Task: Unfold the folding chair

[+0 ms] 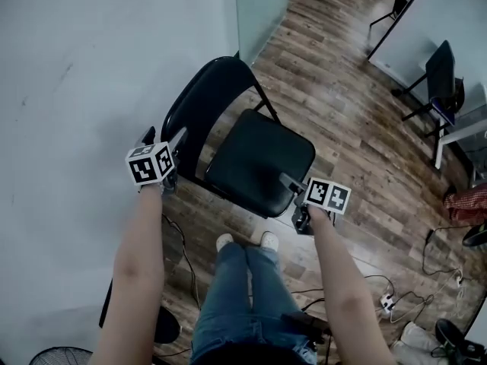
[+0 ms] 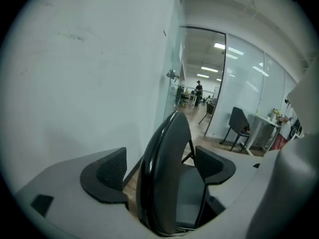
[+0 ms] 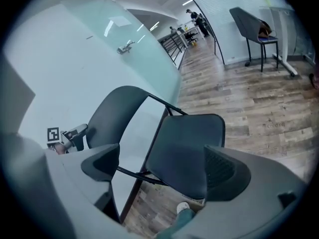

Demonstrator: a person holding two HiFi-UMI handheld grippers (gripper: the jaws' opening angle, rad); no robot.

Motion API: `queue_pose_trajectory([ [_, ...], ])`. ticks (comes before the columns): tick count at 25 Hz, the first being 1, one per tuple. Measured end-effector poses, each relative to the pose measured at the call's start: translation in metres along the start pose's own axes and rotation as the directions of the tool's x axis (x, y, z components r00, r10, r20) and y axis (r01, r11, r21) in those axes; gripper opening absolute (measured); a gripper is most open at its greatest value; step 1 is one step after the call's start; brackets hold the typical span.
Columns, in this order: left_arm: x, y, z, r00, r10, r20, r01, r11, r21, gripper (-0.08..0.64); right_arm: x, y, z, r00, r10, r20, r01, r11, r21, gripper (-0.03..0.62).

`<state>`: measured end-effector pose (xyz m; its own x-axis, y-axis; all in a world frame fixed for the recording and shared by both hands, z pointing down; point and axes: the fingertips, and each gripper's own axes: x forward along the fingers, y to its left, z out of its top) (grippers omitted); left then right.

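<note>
Below, looked down on a pale wall (image 1: 76, 67) filling the left and a plank floor (image 1: 342, 112) running off to the right. Found the black folding chair (image 1: 259, 158) standing on that floor just beside the wall, already opened out, with seat (image 1: 262, 166) level and backrest (image 1: 199, 97) raised on the wall side. Noted a second dark chair (image 1: 441, 74) well apart at the far right. Saw jeans-clad legs (image 1: 243, 295) near the seat's closest edge.

Held the left gripper (image 1: 163, 137) at the backrest's near side, jaws apart. In the left gripper view, caught the backrest's rim (image 2: 167, 173) standing between the two pads of the left gripper (image 2: 160, 167), with a clear gap at the left pad and no squeeze seen at the right one.

Kept the right gripper (image 1: 295, 200) just above the seat's near corner, jaws spread wide on nothing. In the right gripper view, only looked past the right gripper (image 3: 160, 167) at the seat (image 3: 184, 148) and frame lying beyond.

Spotted white shoes (image 1: 225, 241) by the seat's edge, and a power strip (image 1: 387, 303) with cables at lower right.
</note>
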<state>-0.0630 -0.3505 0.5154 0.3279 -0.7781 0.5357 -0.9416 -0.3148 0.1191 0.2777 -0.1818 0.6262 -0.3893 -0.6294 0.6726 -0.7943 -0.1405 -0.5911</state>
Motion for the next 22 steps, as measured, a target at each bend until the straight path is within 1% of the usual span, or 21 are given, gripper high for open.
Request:
queue_pose_trajectory([
  [2, -0.015, -0.013, 0.019, 1.000, -0.020, 0.022, 0.020, 1.000, 0.001, 0.408, -0.021, 0.018, 0.014, 1.000, 0.000, 0.014, 0.001, 0.999, -0.053, 0.505],
  [4, -0.032, -0.030, 0.041, 0.998, -0.043, 0.049, 0.042, 0.999, 0.024, 0.408, -0.044, 0.040, 0.028, 0.999, 0.016, 0.042, -0.010, 0.992, -0.128, 0.505],
  [6, -0.048, -0.044, 0.059, 0.995, -0.065, 0.075, 0.062, 0.997, 0.040, 0.408, -0.065, 0.061, 0.038, 0.997, 0.038, 0.067, -0.022, 0.973, -0.228, 0.505],
  [7, -0.054, -0.049, 0.066, 0.993, -0.077, 0.088, 0.073, 0.996, 0.041, 0.408, -0.073, 0.071, 0.041, 0.996, 0.048, 0.075, -0.025, 0.959, -0.284, 0.504],
  [8, -0.061, -0.053, 0.071, 0.991, -0.089, 0.102, 0.085, 0.996, 0.040, 0.408, -0.081, 0.081, 0.044, 0.995, 0.056, 0.080, -0.025, 0.940, -0.340, 0.503],
  [10, -0.076, -0.063, 0.080, 0.984, -0.112, 0.136, 0.107, 0.993, 0.046, 0.408, -0.096, 0.099, 0.048, 0.995, 0.054, 0.082, -0.011, 0.893, -0.451, 0.503],
  [11, -0.084, -0.068, 0.085, 0.980, -0.124, 0.156, 0.117, 0.992, 0.055, 0.408, -0.103, 0.108, 0.049, 0.996, 0.043, 0.083, 0.005, 0.863, -0.504, 0.503],
  [13, -0.101, -0.076, 0.097, 0.969, -0.147, 0.201, 0.134, 0.988, 0.074, 0.408, -0.115, 0.126, 0.055, 0.994, 0.027, 0.106, 0.043, 0.793, -0.608, 0.503],
  [15, -0.118, -0.085, 0.109, 0.954, -0.168, 0.247, 0.150, 0.985, 0.089, 0.407, -0.128, 0.144, 0.062, 0.990, 0.031, 0.139, 0.073, 0.726, -0.684, 0.504],
  [16, -0.126, -0.090, 0.115, 0.947, -0.178, 0.268, 0.158, 0.983, 0.097, 0.407, -0.135, 0.155, 0.065, 0.987, 0.041, 0.154, 0.081, 0.702, -0.707, 0.503],
  [17, -0.135, -0.095, 0.120, 0.939, -0.188, 0.288, 0.163, 0.981, 0.107, 0.407, -0.142, 0.166, 0.069, 0.984, 0.058, 0.171, 0.086, 0.686, -0.722, 0.503],
  [18, -0.143, -0.101, 0.126, 0.931, -0.197, 0.306, 0.168, 0.979, 0.120, 0.408, -0.151, 0.177, 0.073, 0.978, 0.080, 0.193, 0.088, 0.679, -0.729, 0.503],
  [19, -0.151, -0.106, 0.132, 0.924, -0.207, 0.323, 0.171, 0.976, 0.137, 0.407, -0.160, 0.189, 0.078, 0.970, 0.109, 0.219, 0.087, 0.682, -0.727, 0.502],
  [20, -0.159, -0.111, 0.137, 0.916, -0.216, 0.337, 0.172, 0.973, 0.156, 0.408, -0.170, 0.200, 0.083, 0.959, 0.141, 0.245, 0.081, 0.693, -0.716, 0.499],
  [22, -0.173, -0.121, 0.147, 0.902, -0.232, 0.364, 0.170, 0.966, 0.194, 0.408, -0.188, 0.219, 0.093, 0.936, 0.197, 0.292, 0.059, 0.729, -0.682, 0.481],
])
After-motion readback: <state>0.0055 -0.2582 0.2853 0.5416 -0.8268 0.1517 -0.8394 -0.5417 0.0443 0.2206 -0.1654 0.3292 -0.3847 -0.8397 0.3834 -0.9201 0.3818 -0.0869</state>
